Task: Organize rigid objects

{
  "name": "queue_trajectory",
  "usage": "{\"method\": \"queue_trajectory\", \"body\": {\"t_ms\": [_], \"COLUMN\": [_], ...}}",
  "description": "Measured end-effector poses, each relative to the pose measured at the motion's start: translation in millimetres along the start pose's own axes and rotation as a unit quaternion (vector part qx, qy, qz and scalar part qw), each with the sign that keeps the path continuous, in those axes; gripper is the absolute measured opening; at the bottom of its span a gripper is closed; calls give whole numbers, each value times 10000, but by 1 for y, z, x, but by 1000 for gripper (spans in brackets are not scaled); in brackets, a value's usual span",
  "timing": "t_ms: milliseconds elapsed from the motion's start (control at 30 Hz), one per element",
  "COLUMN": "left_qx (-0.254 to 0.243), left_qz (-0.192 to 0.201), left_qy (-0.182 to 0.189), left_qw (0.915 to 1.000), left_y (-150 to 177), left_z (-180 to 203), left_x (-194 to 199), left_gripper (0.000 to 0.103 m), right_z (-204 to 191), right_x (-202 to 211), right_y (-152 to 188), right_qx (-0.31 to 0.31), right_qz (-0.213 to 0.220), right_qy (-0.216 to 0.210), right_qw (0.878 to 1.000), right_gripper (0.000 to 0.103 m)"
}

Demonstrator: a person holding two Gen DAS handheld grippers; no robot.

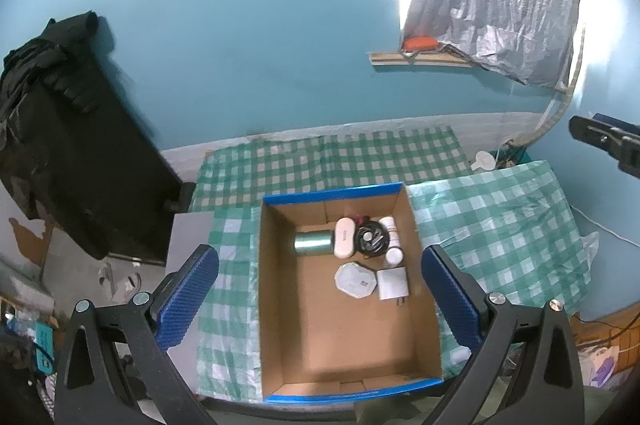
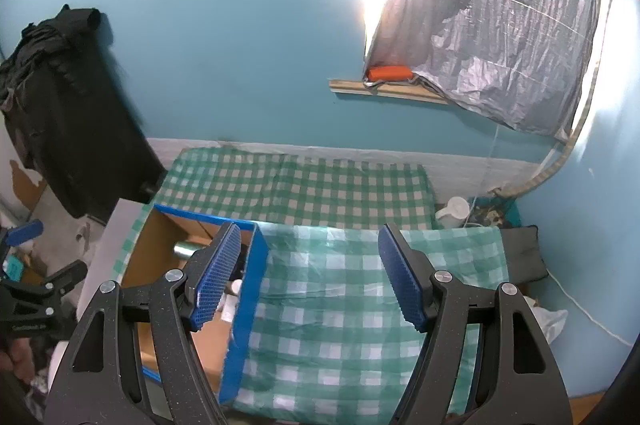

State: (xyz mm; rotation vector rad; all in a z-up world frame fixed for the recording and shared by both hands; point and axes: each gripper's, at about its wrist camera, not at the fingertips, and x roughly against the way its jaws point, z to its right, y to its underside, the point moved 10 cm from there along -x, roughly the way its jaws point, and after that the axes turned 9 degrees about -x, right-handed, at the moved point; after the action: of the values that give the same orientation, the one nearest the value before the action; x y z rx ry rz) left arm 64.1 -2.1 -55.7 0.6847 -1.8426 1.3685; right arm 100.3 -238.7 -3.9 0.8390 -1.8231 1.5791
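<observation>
Cardboard box w/ blue-taped rim sat on the green checked cloth, right below your left gripper, whose jaws were spread wide w/ nothing between the blue pads. Inside, all items were bunched toward the far right of the box floor: a metal can on its side, a white oblong case touching it, a black round thing just beside that, two small white bottles against the right wall. Nearer you lay a white octagonal dish & next to it a white charger, prongs toward you. Near half of the box floor was bare.

Your right gripper hung over the cloth just right of the box, jaws also wide apart, holding nothing. Its left pad overlapped the box's blue rim in view; can't tell if touching. White jug stood past the cloth's far right corner.
</observation>
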Motion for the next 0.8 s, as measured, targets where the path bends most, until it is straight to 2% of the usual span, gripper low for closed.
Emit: {"method": "queue_trajectory", "body": {"t_ms": [367,800], "left_qx": [252,140], "left_qz": [13,46], "left_qy": [70,-18], "left_qw": [9997,9999], "left_y": [-4,-14], "left_z": [5,14], "left_x": [-1,2], "left_gripper": [102,102], "right_z": [9,11], "right_x": [-1,-5], "right_y": [0,-2], "right_qx": [-18,-29], "right_qz": [-50,-84], "right_qy": [9,-22], "right_qw": [10000,10000], "right_gripper": [71,71]}}
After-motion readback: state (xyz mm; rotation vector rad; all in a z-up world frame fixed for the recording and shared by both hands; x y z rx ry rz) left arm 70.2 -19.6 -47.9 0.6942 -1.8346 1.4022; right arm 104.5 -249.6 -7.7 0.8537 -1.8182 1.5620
